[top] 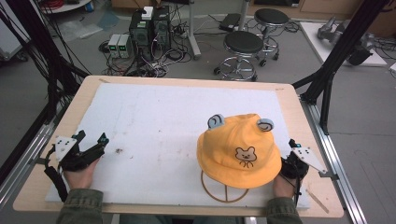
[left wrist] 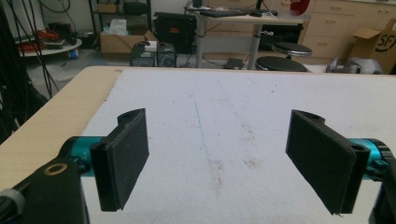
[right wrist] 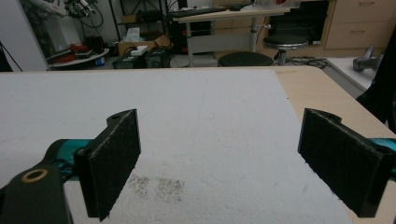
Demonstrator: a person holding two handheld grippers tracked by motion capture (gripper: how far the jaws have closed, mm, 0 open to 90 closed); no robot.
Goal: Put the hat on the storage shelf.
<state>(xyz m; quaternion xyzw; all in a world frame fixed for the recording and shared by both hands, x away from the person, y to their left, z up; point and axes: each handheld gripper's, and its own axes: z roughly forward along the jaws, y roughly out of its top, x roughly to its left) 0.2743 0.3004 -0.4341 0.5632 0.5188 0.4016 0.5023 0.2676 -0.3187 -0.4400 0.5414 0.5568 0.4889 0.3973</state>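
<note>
At lower right of the high view, a yellow cloth bucket hat with bear ears point(top: 239, 150) is sitting on a wire stand; the right gripper point(top: 295, 150) beside its brim and the left gripper point(top: 88, 143) at lower left are both gaping wide and empty, probably readying a grasp of the brim.

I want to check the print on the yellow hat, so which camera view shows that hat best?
The high view: the yellow hat sits whole on its wire stand, bear print and grey ears facing up, beside the right gripper. The left gripper view and right gripper view look across the white foam mat between open jaws, away from the hat.
</note>
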